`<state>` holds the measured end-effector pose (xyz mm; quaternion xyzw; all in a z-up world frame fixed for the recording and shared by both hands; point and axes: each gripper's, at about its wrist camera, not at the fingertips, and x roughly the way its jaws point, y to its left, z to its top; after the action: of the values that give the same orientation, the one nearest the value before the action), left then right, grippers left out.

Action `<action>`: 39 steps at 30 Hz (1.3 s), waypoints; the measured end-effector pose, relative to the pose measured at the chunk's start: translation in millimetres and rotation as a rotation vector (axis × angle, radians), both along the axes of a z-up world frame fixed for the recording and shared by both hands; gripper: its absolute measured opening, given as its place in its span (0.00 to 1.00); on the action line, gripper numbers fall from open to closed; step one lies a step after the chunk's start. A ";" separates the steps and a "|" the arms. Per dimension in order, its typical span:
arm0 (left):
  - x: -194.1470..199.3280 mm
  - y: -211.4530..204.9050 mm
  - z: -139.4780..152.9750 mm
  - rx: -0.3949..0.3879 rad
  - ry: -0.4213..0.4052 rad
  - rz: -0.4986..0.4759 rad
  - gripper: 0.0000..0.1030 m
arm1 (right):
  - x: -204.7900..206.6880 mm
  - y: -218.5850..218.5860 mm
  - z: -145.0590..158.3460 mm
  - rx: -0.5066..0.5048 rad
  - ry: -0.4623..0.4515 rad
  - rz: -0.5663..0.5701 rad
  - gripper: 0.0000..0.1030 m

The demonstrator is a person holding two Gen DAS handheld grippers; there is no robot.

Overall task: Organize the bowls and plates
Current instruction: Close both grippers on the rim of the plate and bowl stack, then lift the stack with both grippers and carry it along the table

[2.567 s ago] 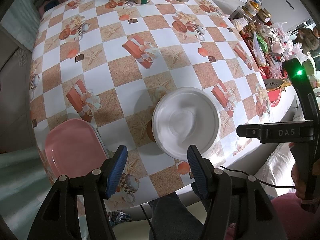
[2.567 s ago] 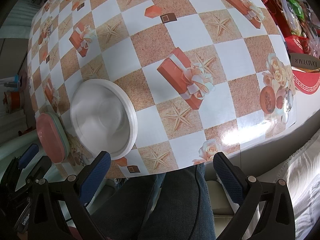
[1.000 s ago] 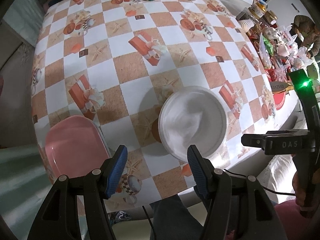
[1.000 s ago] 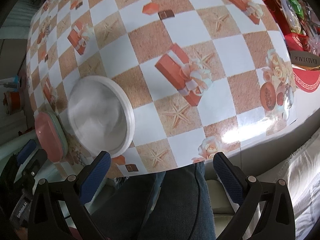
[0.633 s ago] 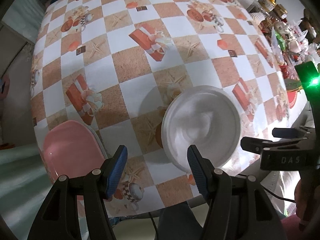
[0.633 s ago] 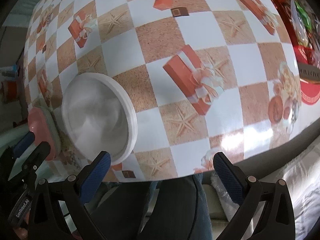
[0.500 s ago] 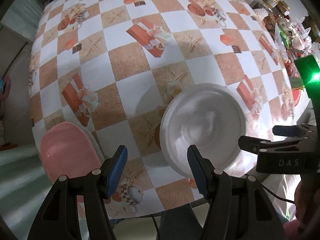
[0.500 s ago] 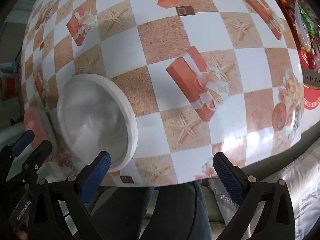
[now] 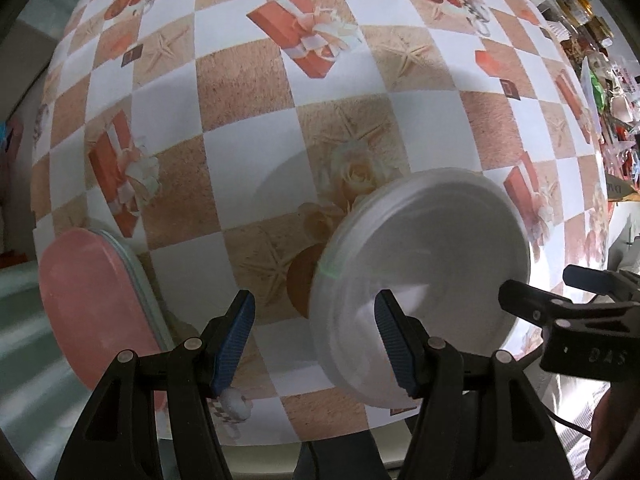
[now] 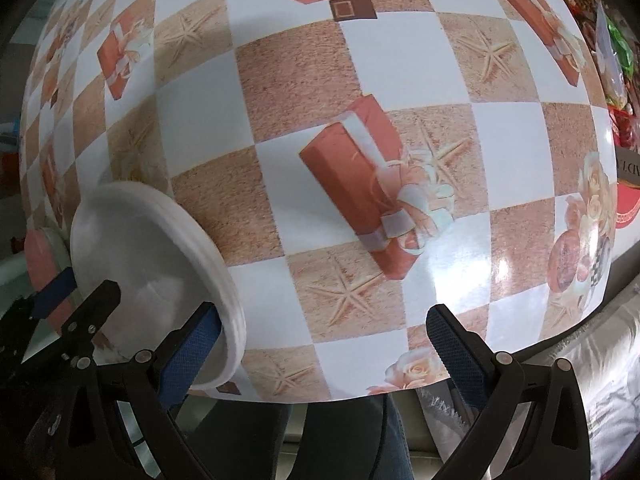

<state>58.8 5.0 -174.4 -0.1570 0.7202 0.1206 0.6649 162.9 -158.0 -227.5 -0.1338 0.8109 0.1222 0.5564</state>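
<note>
A white bowl [image 9: 424, 276] stands near the table's front edge; it also shows in the right wrist view [image 10: 152, 276]. My left gripper [image 9: 314, 338] is open, its right finger inside the bowl's near rim and its left finger outside. My right gripper [image 10: 324, 346] is open and empty, its left finger close to the bowl's right rim. A stack of pink and pale green plates [image 9: 92, 300] lies at the table's front left corner, partly over the edge, and its edge shows in the right wrist view [image 10: 38, 256].
The table carries a checked cloth [image 9: 240, 80] with gift boxes and starfish. Cluttered jars and packets [image 9: 600, 60] stand beyond the right side. A person's legs [image 10: 340, 436] are under the front edge.
Both grippers have come down and closer to the table. My left gripper's right finger now sits inside the bowl's rim; the right gripper has neared the bowl.
</note>
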 end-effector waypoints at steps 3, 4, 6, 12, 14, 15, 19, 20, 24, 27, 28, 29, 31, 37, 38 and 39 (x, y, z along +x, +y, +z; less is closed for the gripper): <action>-1.4 0.0 -3.1 0.000 0.009 0.005 0.64 | 2.7 7.0 -2.4 0.013 0.003 0.013 1.00; -2.7 0.0 -4.0 -0.002 0.011 0.009 0.64 | 3.0 9.8 -2.1 0.015 0.004 0.023 1.00; -5.9 0.5 -5.8 -0.003 0.016 0.013 0.64 | 2.4 12.7 -3.2 0.022 0.009 0.033 1.00; -3.8 2.9 -22.7 -0.010 0.036 0.009 0.64 | -10.9 27.1 -5.6 0.034 0.024 0.059 1.00; -3.3 4.4 -27.7 -0.008 0.049 0.011 0.63 | -12.5 33.2 -4.4 0.036 0.021 0.078 1.00; -4.6 6.1 -31.1 -0.017 0.058 0.017 0.63 | -15.0 34.7 -4.7 0.039 0.021 0.083 1.00; -4.8 4.3 -40.9 -0.077 0.072 0.023 0.54 | -17.3 36.3 -6.6 0.059 0.046 0.076 0.98; -4.1 1.5 -43.0 -0.086 0.073 0.018 0.52 | -18.9 36.4 -7.9 0.068 0.057 0.074 0.88; -3.8 -14.5 -46.1 -0.126 0.064 -0.051 0.35 | -36.1 39.5 -13.6 0.091 0.101 0.081 0.55; -5.3 -16.3 -44.8 -0.135 0.062 -0.078 0.34 | -44.5 43.0 -14.5 0.132 0.151 0.078 0.29; -5.7 -15.6 -42.1 -0.136 0.053 -0.080 0.34 | -45.5 42.9 -13.2 0.123 0.146 0.084 0.29; -4.9 -15.7 -38.8 -0.136 0.045 -0.083 0.34 | -45.7 42.5 -11.4 0.120 0.145 0.087 0.29; -3.0 -13.1 -26.6 -0.119 0.015 -0.090 0.34 | -45.2 43.6 -2.9 0.127 0.132 0.090 0.29; -12.3 30.8 23.2 -0.067 -0.106 -0.001 0.34 | -46.6 66.8 34.7 0.157 0.071 0.160 0.29; -16.6 42.3 31.6 -0.055 -0.124 0.026 0.34 | -46.2 74.5 43.2 0.175 0.062 0.171 0.29; -22.0 51.3 37.5 -0.043 -0.136 0.047 0.34 | -45.7 79.6 48.1 0.186 0.056 0.179 0.29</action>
<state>36.9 56.3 -136.9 -0.1958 0.6719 0.1098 0.7058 117.2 -78.4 -179.4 -0.1498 0.7960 0.2498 0.5307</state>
